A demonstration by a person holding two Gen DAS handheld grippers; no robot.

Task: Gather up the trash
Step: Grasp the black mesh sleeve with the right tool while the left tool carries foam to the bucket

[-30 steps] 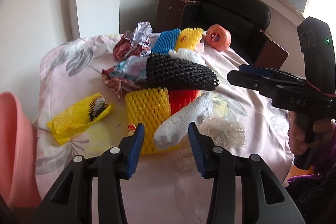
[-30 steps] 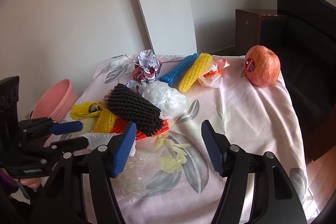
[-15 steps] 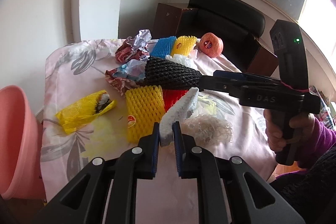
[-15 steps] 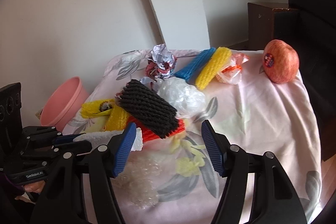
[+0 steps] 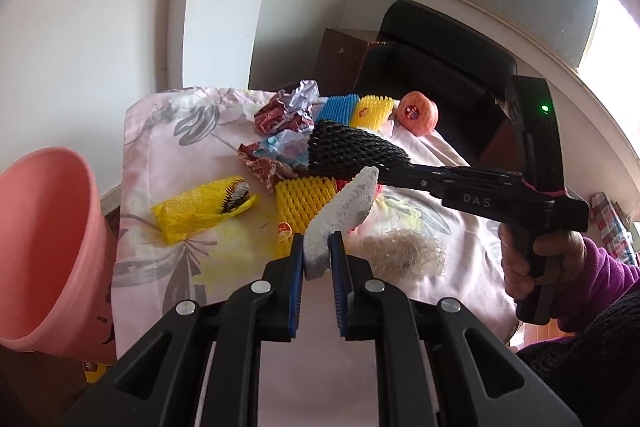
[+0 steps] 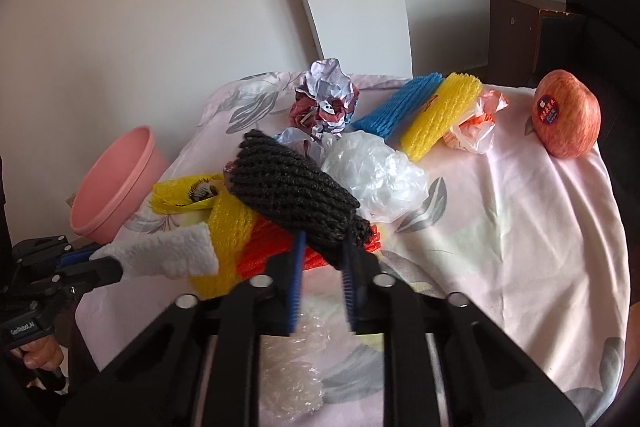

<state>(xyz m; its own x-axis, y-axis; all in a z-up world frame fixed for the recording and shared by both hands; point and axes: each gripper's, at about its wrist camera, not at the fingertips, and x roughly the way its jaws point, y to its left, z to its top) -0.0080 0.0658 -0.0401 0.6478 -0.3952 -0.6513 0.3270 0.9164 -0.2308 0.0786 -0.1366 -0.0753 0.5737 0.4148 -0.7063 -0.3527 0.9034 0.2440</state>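
Observation:
Trash lies heaped on a pink flowered tablecloth (image 6: pixel 520 227). My left gripper (image 5: pixel 316 247) is shut on the near end of a white foam sleeve (image 5: pixel 344 203), which sticks up off the cloth. From the right wrist view the same sleeve (image 6: pixel 168 253) juts out of that gripper (image 6: pixel 104 265) at the left. My right gripper (image 6: pixel 323 251) has its jaws closing, and the blue pads press on the near end of a black foam net (image 6: pixel 288 187). That net (image 5: pixel 352 155) rests on yellow (image 5: pixel 304 199) and red foam nets.
A pink bin (image 5: pixel 44 247) stands off the table's left edge. A yellow wrapper (image 5: pixel 200 207), a clear bag (image 6: pixel 376 179), crumpled foil (image 6: pixel 326 99), blue and yellow nets (image 6: pixel 440 115) and an apple (image 6: pixel 566 119) lie on the cloth. Clear bubble plastic (image 6: pixel 292 383) sits near me.
The left gripper shut on the white foam sleeve and raised it off the pile. The right gripper came forward to the black net and shut on its near end.

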